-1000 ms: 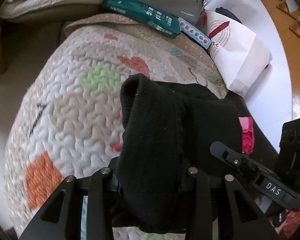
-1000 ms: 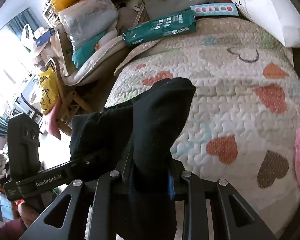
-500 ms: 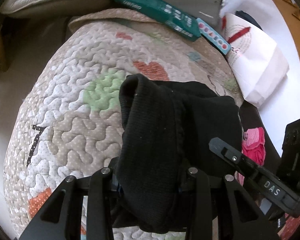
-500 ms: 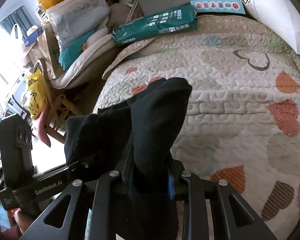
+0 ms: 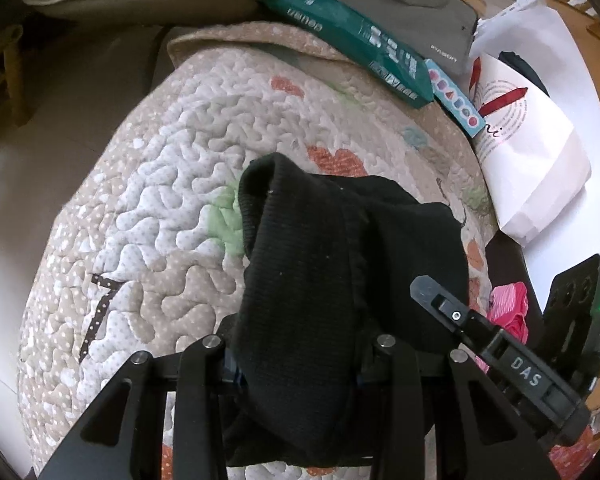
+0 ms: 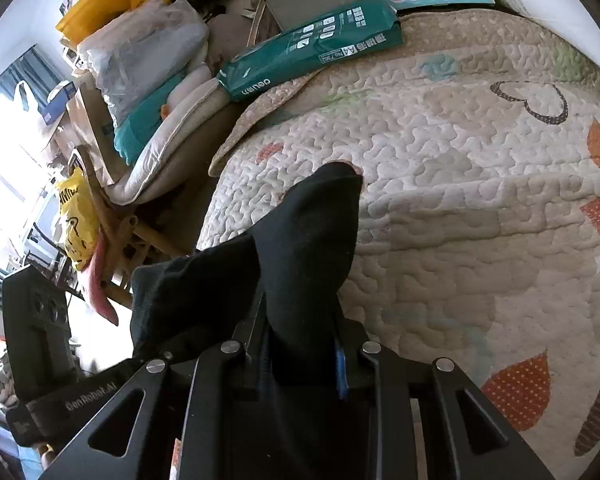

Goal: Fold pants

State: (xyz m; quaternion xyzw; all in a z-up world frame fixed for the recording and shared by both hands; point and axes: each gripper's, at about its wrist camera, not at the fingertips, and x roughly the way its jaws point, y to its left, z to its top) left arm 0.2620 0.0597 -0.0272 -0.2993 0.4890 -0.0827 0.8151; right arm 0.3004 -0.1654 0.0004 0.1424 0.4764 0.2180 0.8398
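The black pants (image 5: 320,264) hang bunched between both grippers above the quilted bed cover (image 5: 168,184). My left gripper (image 5: 296,364) is shut on one bunch of the black fabric, which drapes forward over its fingers. My right gripper (image 6: 300,356) is shut on another bunch of the same pants (image 6: 300,248), which stands up in front of it. The right gripper (image 5: 512,364) shows at the lower right of the left wrist view. The left gripper (image 6: 48,364) shows at the lower left of the right wrist view. The fingertips are hidden by cloth.
A green paper pack (image 5: 352,40), a grey laptop bag (image 5: 412,12) and a blue strip box (image 5: 456,100) lie at the far end of the cover. A white paper bag (image 5: 528,160) and a pink garment (image 5: 508,308) sit right. Clutter and a wooden chair (image 6: 132,232) stand left.
Both grippers have moved forward over the cover toward its far end, carrying the black pants along. Both stay shut on the fabric.
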